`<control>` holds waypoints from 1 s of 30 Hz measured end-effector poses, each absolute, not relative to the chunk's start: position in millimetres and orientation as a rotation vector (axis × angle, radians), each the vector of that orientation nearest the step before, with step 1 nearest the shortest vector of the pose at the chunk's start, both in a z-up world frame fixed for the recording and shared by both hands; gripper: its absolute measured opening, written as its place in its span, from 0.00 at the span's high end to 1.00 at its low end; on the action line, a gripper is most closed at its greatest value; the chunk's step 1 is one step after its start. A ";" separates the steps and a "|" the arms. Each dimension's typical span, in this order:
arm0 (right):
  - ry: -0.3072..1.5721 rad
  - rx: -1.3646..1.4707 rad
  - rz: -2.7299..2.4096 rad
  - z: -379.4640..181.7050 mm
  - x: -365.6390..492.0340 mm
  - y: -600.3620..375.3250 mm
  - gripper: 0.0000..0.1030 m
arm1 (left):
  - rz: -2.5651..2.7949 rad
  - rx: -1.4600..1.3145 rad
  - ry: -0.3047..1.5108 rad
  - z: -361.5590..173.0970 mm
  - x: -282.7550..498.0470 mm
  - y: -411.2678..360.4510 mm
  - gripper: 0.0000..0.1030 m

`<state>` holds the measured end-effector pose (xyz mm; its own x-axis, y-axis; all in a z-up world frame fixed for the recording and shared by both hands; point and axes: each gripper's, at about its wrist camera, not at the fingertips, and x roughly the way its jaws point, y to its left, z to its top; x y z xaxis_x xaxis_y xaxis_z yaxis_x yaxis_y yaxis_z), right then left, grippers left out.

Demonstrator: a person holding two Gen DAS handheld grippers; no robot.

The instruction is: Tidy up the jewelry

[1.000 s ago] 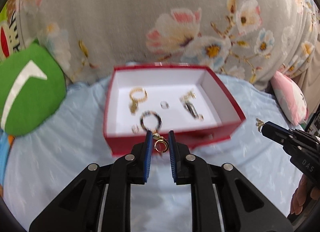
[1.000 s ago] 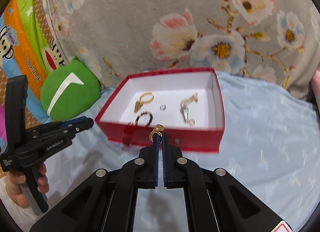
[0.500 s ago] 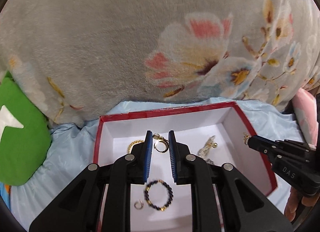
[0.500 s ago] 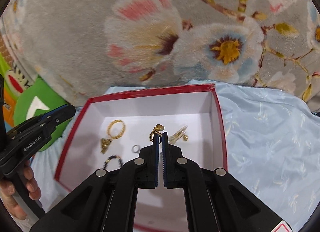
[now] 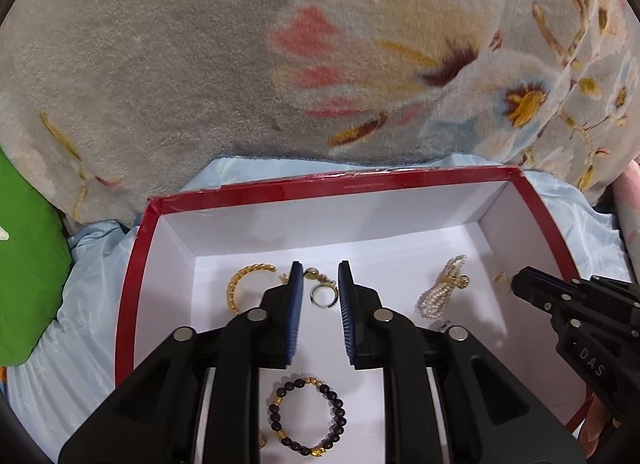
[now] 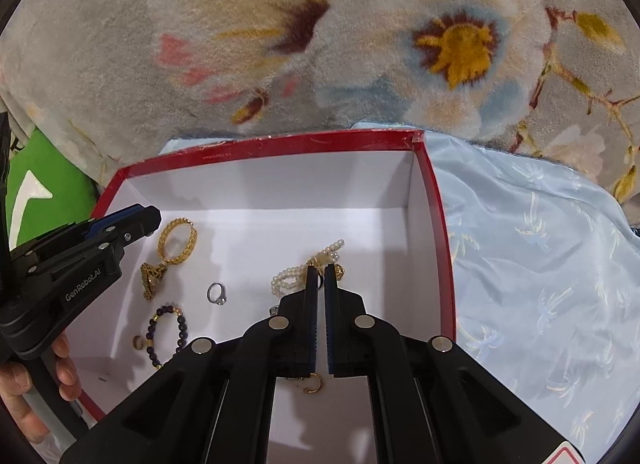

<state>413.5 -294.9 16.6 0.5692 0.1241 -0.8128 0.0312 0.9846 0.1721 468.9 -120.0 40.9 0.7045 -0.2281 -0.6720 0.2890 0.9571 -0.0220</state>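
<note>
A red box [image 5: 340, 184] with a white inside holds several pieces of jewelry. My left gripper [image 5: 319, 277] hangs low over its floor with the jaws opening. A small gold hoop earring [image 5: 322, 296] lies between the tips, and neither pad touches it. A gold chain ring [image 5: 246, 288] lies just left of it and a dark beaded bracelet [image 5: 306, 416] under the jaws. My right gripper [image 6: 319, 269] is over the pearl bracelet [image 6: 292, 278]. Its jaws, a slit apart and starting to open, still pinch a gold earring [image 6: 338, 270].
A floral grey blanket [image 6: 360, 44] rises right behind the box. A green cushion [image 5: 28, 272] sits at the left, and a light blue sheet [image 6: 540, 264] lies to the right. A silver ring [image 6: 217, 293] and a gold hoop [image 6: 314, 384] lie in the box. A hand [image 6: 24, 396] grips the left tool.
Both grippers moved from in front of the box to low inside it. The left jaws parted slightly and the hoop earring is no longer clamped between the pads.
</note>
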 end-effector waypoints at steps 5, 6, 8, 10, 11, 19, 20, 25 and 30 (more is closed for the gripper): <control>0.949 0.194 0.049 18.0 411.1 -297.7 0.91 | -0.270 0.050 0.712 45.4 467.7 -111.6 0.54; 0.946 0.197 0.048 18.3 410.4 -298.5 0.91 | -0.275 0.045 0.711 46.0 467.5 -111.0 0.54; 0.943 0.196 0.046 19.4 408.9 -298.9 0.91 | -0.272 0.041 0.712 46.3 466.7 -109.0 0.54; 0.942 0.192 0.049 20.2 408.7 -298.9 0.91 | -0.271 0.039 0.710 47.1 464.9 -106.8 0.54; 0.940 0.187 0.048 21.1 408.0 -298.6 0.91 | -0.270 0.037 0.707 47.7 463.8 -105.3 0.54; 0.925 0.165 0.051 30.6 398.1 -292.8 0.90 | -0.257 0.046 0.693 50.4 450.2 -94.9 0.54; 0.922 0.166 0.051 31.8 395.0 -291.8 0.89 | -0.251 0.044 0.690 50.5 446.9 -92.5 0.54; 0.886 0.155 0.013 43.0 365.5 -286.1 0.76 | -0.213 0.033 0.658 52.5 413.6 -76.2 0.44; 0.840 0.173 -0.012 48.8 330.3 -281.3 0.65 | -0.169 0.023 0.645 46.9 378.5 -63.3 0.34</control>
